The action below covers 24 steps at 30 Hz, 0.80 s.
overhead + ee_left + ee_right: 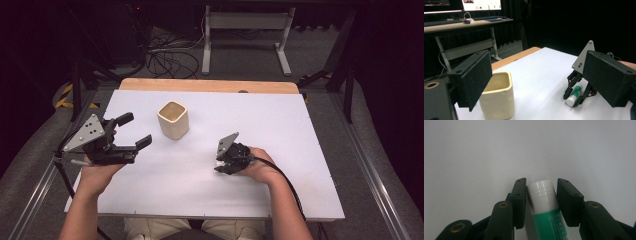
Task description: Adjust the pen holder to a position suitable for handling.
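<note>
A green glue stick (547, 207) with a white cap lies flat on the white table top (280, 125), right of centre. My right gripper (541, 195) points down over it with a jaw on each side of the cap. One pad (521, 195) touches the cap and a thin gap shows at the other pad. The left gripper view shows the same glue stick (574, 95) lying between the right gripper's (573, 99) fingers. My left gripper (136, 130) hovers at the table's left, open and empty, aimed at a cream square cup (173, 120).
The cream cup (497, 100) stands upright and looks empty, just ahead of the left gripper (536, 82). A wooden strip (207, 85) runs along the table's far edge. Beyond it are a desk frame (245, 30) and cables on the floor.
</note>
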Each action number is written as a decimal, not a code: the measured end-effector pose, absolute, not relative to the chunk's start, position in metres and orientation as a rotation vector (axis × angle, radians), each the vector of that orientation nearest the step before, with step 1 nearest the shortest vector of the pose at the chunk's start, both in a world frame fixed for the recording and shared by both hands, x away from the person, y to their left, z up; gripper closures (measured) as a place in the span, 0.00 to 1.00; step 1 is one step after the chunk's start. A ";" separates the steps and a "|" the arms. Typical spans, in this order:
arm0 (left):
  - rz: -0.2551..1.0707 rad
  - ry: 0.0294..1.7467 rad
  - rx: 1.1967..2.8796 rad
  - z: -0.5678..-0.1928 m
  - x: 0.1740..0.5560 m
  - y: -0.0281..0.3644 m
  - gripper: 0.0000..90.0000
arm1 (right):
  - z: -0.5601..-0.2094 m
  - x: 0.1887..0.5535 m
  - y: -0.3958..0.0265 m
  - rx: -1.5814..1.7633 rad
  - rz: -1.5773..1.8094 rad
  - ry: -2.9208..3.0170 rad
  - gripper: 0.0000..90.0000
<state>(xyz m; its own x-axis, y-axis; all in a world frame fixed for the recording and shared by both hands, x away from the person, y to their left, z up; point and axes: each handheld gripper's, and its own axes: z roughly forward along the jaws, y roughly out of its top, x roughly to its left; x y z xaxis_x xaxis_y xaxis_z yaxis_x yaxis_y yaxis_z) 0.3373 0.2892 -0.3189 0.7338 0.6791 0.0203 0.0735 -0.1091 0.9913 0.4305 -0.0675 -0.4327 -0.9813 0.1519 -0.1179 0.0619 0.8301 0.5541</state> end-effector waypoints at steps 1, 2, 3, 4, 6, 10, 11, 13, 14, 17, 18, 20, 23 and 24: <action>0.570 0.618 1.620 -0.319 0.337 0.289 0.11 | -0.430 0.430 -0.068 0.170 0.885 2.844 0.69; 0.570 0.618 1.620 -0.319 0.337 0.289 0.11 | -0.430 0.430 -0.068 0.170 0.885 2.844 0.69; 0.570 0.617 1.620 -0.319 0.337 0.289 0.11 | -0.428 0.429 -0.069 0.174 0.910 2.830 0.69; 0.570 0.617 1.620 -0.319 0.337 0.289 0.11 | -0.426 0.429 -0.070 0.170 0.917 2.827 0.70; 0.570 0.616 1.618 -0.319 0.338 0.288 0.11 | -0.424 0.429 -0.070 0.180 0.952 2.809 0.71; 0.569 0.617 1.618 -0.320 0.338 0.288 0.11 | -0.421 0.429 -0.071 0.201 0.999 2.787 0.71; 0.570 0.616 1.617 -0.320 0.338 0.288 0.11 | -0.419 0.429 -0.073 0.209 1.019 2.775 0.72; 0.570 0.615 1.621 -0.320 0.338 0.288 0.11 | -0.419 0.429 -0.073 0.213 1.030 2.772 0.72; 0.569 0.615 1.626 -0.320 0.338 0.287 0.11 | -0.418 0.429 -0.074 0.217 1.032 2.767 0.72; 0.567 0.614 1.625 -0.321 0.338 0.286 0.11 | -0.417 0.428 -0.074 0.233 1.061 2.755 0.72; 0.566 0.614 1.626 -0.321 0.338 0.286 0.11 | -0.416 0.428 -0.075 0.230 1.071 2.753 0.72; 0.568 0.613 1.627 -0.321 0.338 0.286 0.11 | -0.415 0.428 -0.075 0.230 1.078 2.745 0.73; 0.564 0.613 1.627 -0.321 0.338 0.286 0.11 | -0.413 0.427 -0.075 0.235 1.111 2.728 0.73; 0.564 0.613 1.628 -0.321 0.338 0.285 0.11 | -0.412 0.427 -0.076 0.238 1.123 2.722 0.73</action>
